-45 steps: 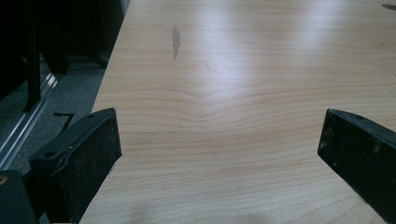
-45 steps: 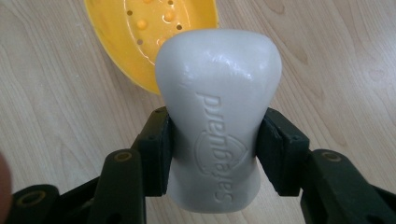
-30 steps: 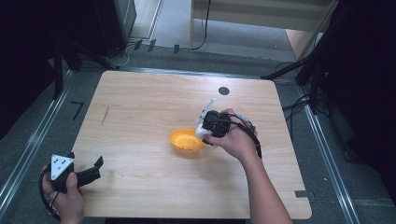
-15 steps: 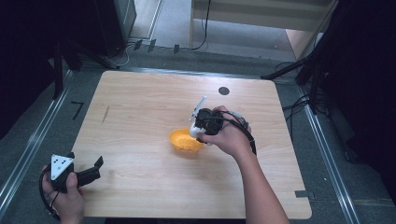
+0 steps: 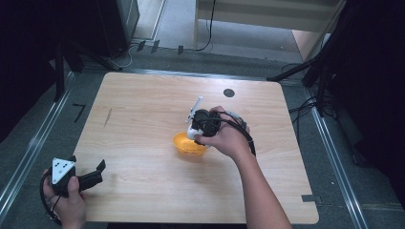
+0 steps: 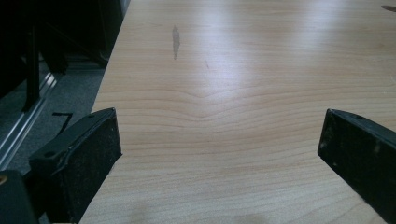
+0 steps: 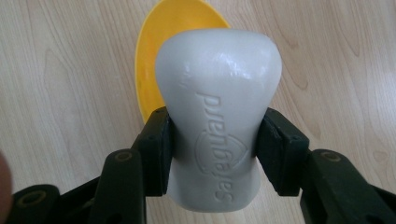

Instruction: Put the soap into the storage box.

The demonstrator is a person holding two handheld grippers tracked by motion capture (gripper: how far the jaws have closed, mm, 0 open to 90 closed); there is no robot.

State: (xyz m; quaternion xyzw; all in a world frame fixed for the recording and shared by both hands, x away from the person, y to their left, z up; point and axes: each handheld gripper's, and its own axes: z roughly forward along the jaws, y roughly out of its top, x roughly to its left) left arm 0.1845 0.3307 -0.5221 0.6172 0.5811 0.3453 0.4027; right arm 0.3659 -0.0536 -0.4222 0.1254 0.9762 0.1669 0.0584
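The right tongs (image 7: 212, 140) clamped a pale grey bottle (image 7: 217, 116) from both sides, the bottle pointing down over a yellow bowl (image 5: 188, 144) near the middle of the wooden counter (image 5: 143, 114). The bowl (image 7: 173, 42) sat on the counter just behind the bottle's end. Down at the near left corner, the left tongs (image 5: 93, 174) stood wide apart, nothing between them, low over bare wood.
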